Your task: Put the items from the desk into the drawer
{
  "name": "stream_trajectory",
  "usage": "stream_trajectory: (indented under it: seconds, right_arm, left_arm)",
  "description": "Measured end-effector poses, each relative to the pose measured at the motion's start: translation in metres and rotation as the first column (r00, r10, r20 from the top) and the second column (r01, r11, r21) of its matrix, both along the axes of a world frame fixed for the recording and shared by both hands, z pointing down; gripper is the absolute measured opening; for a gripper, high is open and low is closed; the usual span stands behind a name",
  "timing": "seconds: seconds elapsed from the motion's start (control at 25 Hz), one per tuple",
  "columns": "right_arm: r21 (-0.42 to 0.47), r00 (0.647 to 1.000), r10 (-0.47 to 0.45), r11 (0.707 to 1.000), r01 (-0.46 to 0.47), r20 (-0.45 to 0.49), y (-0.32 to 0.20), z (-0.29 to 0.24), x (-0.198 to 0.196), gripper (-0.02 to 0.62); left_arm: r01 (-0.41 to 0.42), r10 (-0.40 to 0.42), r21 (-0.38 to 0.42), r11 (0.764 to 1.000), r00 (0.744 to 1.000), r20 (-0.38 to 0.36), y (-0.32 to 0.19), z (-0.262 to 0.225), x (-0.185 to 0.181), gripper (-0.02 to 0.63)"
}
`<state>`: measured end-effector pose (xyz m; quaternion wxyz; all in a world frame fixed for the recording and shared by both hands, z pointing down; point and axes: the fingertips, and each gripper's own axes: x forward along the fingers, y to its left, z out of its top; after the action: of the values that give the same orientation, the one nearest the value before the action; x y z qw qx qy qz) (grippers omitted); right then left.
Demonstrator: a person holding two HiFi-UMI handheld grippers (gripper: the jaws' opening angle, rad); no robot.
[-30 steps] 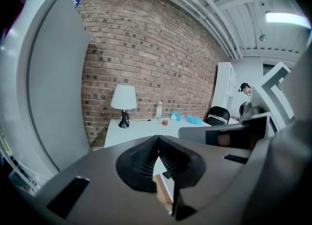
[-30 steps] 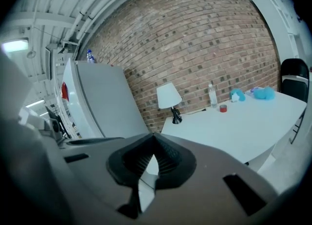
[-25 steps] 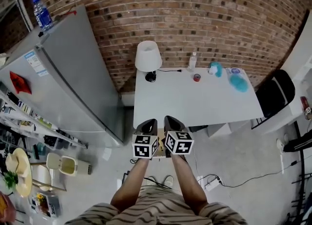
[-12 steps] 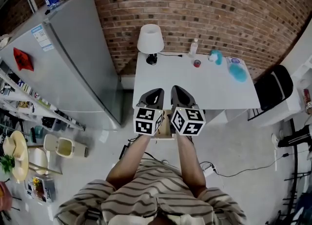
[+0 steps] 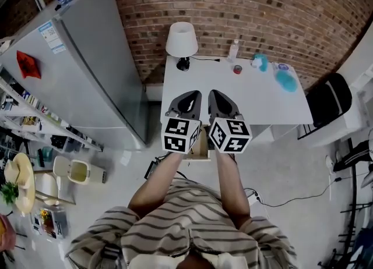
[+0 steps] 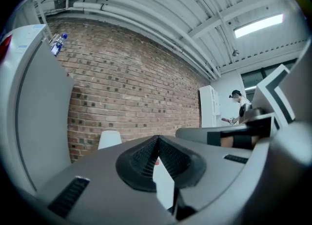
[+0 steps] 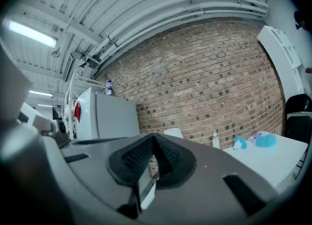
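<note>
A grey fridge (image 5: 81,58) stands left of the white tabletop (image 5: 233,102), which sits against a brick wall (image 5: 262,11). Along the tabletop's back edge run a lamp (image 5: 181,38) at the left corner, a clear bottle (image 5: 233,49), a small red thing (image 5: 237,69), a small blue thing (image 5: 260,62) and a larger blue one (image 5: 285,80). Over the front edge the left gripper (image 5: 187,100) and right gripper (image 5: 220,100) hang side by side, each with its fingers pressed together on nothing. Only the head view shows the floor (image 5: 291,163), and only the left gripper view shows a person (image 6: 240,107) far off by a white cabinet (image 6: 208,104).
</note>
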<state>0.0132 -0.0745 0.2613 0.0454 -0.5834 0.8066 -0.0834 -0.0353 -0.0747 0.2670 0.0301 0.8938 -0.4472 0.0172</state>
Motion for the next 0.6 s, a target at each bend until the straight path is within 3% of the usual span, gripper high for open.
stream_trajectory:
  seconds: [0.6]
  right_arm:
    - [0.018, 1.0, 0.0, 1.0, 0.0, -0.02, -0.001, -0.006, -0.003, 0.011]
  left_arm:
    - [0.008, -0.007, 0.04, 0.999, 1.0, -0.019, -0.001, -0.017, -0.006, 0.006]
